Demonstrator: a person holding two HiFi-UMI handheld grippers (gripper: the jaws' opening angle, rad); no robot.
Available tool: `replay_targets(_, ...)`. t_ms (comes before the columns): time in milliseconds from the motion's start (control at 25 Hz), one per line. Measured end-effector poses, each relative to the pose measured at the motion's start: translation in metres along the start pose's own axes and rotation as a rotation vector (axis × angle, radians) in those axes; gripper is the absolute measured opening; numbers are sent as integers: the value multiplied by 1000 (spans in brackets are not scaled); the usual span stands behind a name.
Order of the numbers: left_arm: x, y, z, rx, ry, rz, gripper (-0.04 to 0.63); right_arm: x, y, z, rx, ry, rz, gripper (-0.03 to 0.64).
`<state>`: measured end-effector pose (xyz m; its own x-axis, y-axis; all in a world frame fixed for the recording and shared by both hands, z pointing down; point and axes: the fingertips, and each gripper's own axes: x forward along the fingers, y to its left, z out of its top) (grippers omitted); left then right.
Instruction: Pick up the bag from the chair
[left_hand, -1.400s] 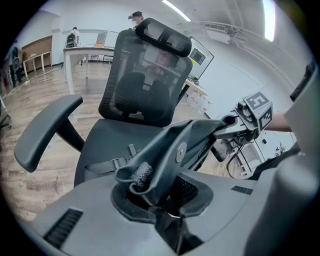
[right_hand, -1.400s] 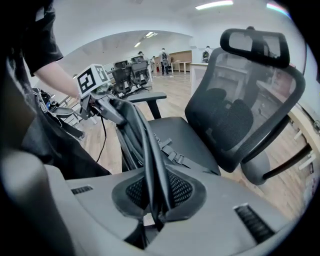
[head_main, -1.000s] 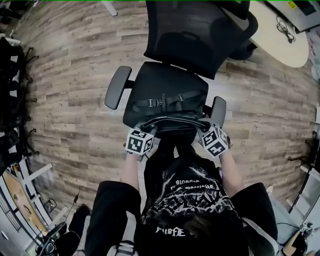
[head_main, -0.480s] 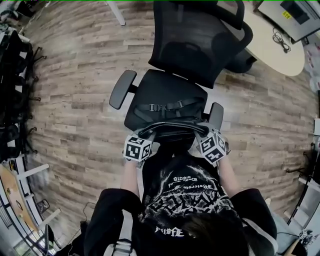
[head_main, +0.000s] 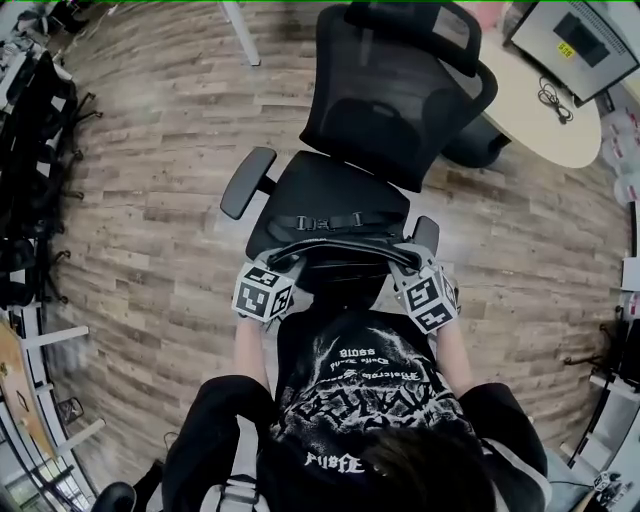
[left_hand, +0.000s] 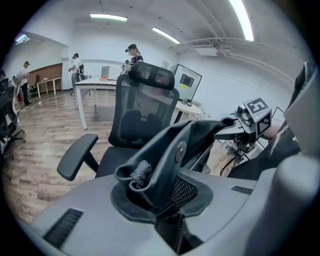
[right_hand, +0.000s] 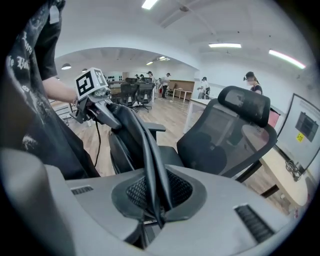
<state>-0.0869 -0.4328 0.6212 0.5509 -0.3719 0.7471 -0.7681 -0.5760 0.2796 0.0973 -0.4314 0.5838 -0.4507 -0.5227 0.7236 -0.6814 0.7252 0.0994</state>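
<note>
A black bag (head_main: 335, 250) with a buckled strap hangs at the front of the black office chair's seat (head_main: 330, 185), stretched between both grippers. My left gripper (head_main: 272, 285) is shut on the bag's left edge; its own view shows folded black fabric with a rivet (left_hand: 172, 152) pinched in the jaws (left_hand: 165, 200). My right gripper (head_main: 412, 282) is shut on the bag's right edge, a thin black fold (right_hand: 147, 160) running into the jaws (right_hand: 152, 200). Each gripper shows in the other's view: the right gripper (left_hand: 240, 125) and the left gripper (right_hand: 95, 102). The bag's lower part is hidden by the person's body.
The chair's armrests (head_main: 247, 182) flank the seat and its mesh back (head_main: 395, 95) stands behind. A pale oval table (head_main: 545, 100) with a monitor (head_main: 580, 35) is at back right. Dark chairs (head_main: 30, 150) line the left. People (left_hand: 132, 50) stand far off by a white table (left_hand: 100, 85).
Both grippers keep hold of the bag. The bag's top edge has come slightly toward the person, and the chair now shows farther up the head view.
</note>
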Motion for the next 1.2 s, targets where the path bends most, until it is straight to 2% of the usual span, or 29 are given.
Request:
replay_targets(200,-19,-15,29,70,-46,-39,67,-26,-14,23,-17,-82,-9,40)
replay_targets(600,-60,-36,83,180,-153,0,67,-74,-32,67,-37,-212,-47,40)
replay_targets(880,-81,-45,115,225,-204,36,67,-96,-47,92,-45,-275,-103,41)
replay_targets(1200,-111,-53,150,292,-305,73,64,-123,-60,128,-99,-343,-171,40)
